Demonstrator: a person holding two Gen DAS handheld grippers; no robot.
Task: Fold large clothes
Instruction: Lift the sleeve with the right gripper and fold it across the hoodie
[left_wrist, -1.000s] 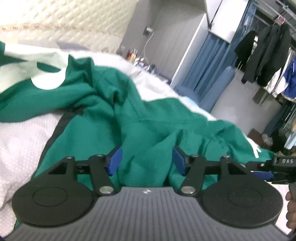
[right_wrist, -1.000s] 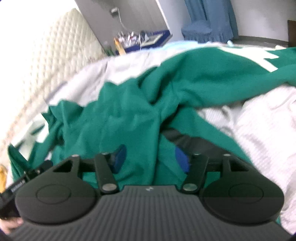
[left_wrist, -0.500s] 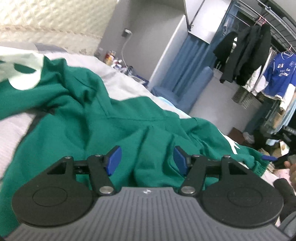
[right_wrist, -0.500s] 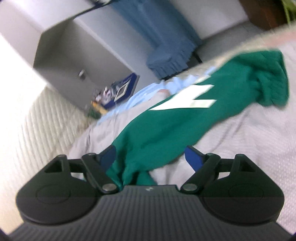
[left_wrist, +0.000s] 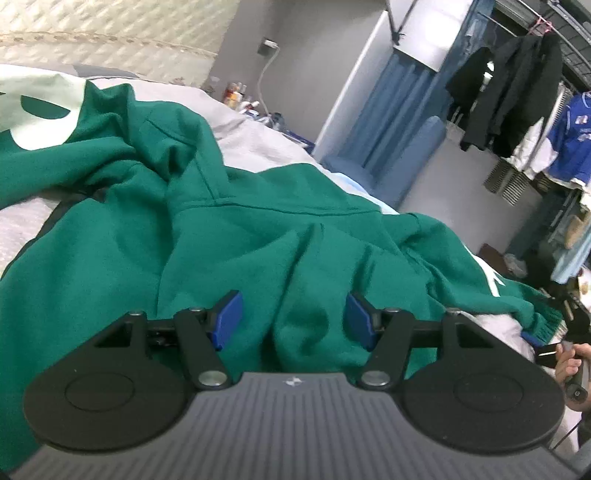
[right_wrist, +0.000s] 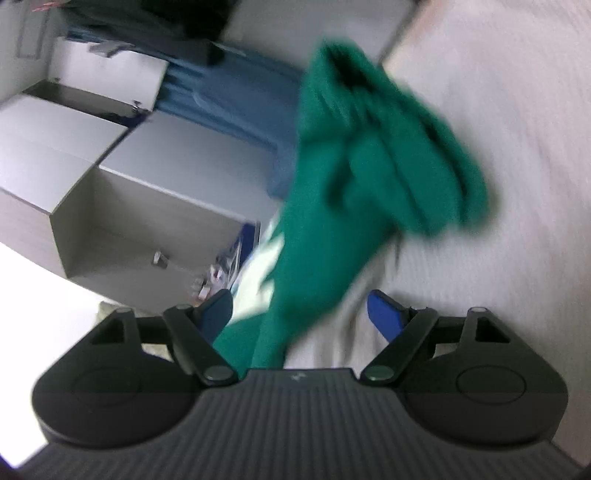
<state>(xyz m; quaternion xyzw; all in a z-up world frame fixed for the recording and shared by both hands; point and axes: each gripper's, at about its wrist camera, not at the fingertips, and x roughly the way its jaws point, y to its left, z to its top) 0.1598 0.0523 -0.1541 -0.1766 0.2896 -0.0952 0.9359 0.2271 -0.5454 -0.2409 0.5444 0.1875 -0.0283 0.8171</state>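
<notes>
Big crumpled green fleece hoodie (left_wrist: 258, 229) sprawls across the pale grey bed (right_wrist: 498, 129), long axis toward its right sleeve cuff (right_wrist: 413, 177) just ahead of your right tool (right_wrist: 299, 314), jaws wide like left tool's (left_wrist: 293, 319), both empty.

left gripper (left_wrist: 293, 321) open, right gripper (right_wrist: 301, 317) open

Even, soft indoor light is seen in the left wrist view, which is sharp with fisheye bending at the edges. The right wrist view is smeared by motion blur and overexposed at lower left.
</notes>
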